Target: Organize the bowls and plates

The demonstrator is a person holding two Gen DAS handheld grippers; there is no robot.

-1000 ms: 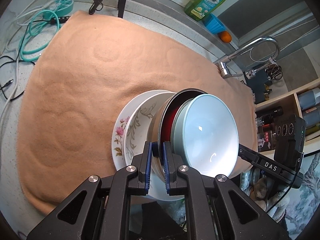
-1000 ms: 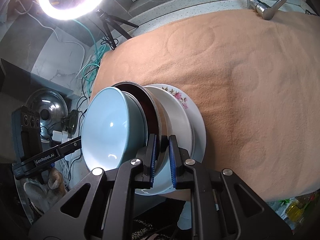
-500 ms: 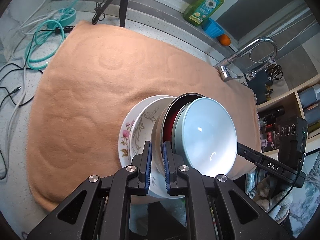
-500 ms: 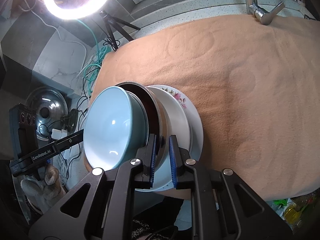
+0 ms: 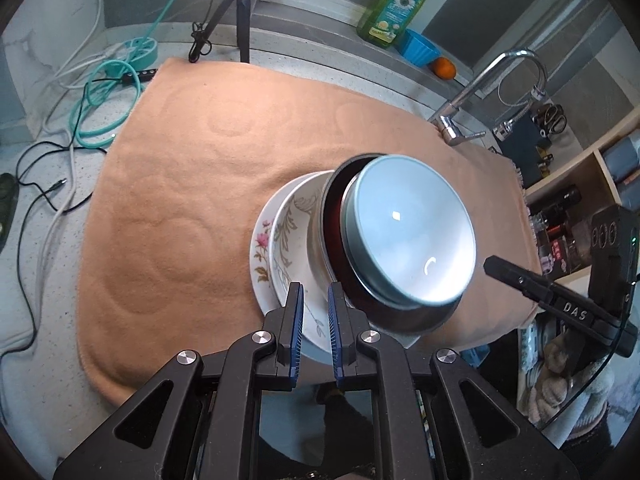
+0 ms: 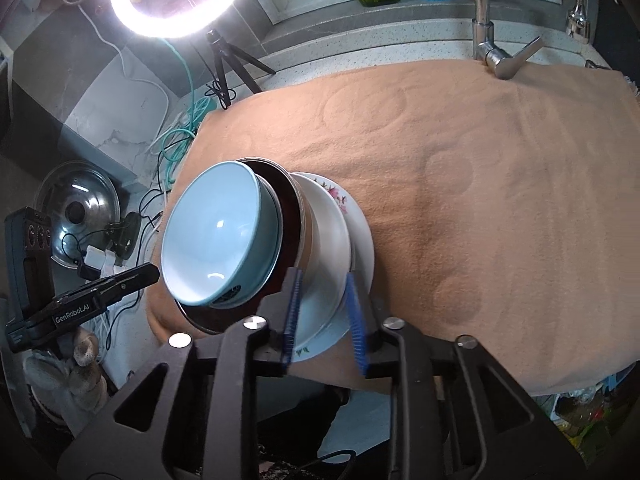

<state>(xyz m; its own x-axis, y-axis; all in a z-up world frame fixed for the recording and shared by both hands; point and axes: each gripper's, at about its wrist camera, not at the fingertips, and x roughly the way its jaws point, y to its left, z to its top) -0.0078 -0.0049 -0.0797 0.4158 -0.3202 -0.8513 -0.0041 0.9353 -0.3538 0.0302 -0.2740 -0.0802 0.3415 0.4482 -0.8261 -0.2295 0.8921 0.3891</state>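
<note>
Both tools, left (image 5: 314,307) and right (image 6: 322,304), just opened off the stacked plates and nested bowls (image 5: 400,236) near the counter's front edge; stack released, stacking seemingly done.

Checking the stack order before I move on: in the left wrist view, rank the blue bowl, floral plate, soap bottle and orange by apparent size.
1. Blue bowl, though nearest the camera
2. Floral plate, mostly hidden, so unsure against the bowl
3. Soap bottle
4. Orange
</note>
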